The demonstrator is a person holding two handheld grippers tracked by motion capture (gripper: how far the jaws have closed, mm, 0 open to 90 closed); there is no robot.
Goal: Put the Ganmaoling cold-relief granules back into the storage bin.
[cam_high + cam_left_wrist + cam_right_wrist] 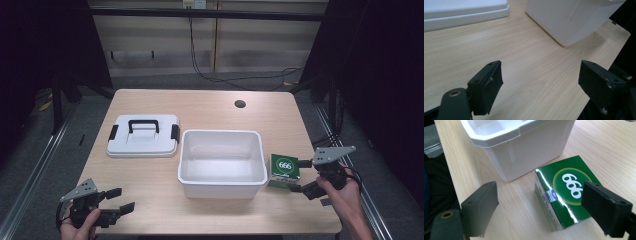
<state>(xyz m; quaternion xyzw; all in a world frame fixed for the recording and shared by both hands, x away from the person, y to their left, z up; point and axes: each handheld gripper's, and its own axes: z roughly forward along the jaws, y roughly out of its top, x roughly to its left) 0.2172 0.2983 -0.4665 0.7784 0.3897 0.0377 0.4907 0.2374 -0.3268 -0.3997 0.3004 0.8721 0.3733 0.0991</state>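
The glossy green cardboard box (285,170) with a white "666" in a pale green disc on its top lies flat on the light wooden table (210,105), right in front of the right tongs (299,175). In the right gripper view the box (566,192) sits between the two black jaws, nearer the one at the right of that view; the jaws stand wide apart and hold nothing, and whether either one touches the cardboard cannot be told.

Just beyond the box, on the side away from those tongs, stands a white rectangular plastic tub (221,164) (open-topped, nothing seen inside it), its near wall close to the box but apart from it.

The left tongs (120,200) hang low over bare wood at the near left corner of the table, well apart from the box, jaws spread and empty. Ahead of them, in the left gripper view, a corner of the tub (571,20) rises at the right and the edge of a flat white plastic lid (464,12) lies at the left. From above, that lid (143,136) shows a black handle and black side clips, and rests just beside the tub.
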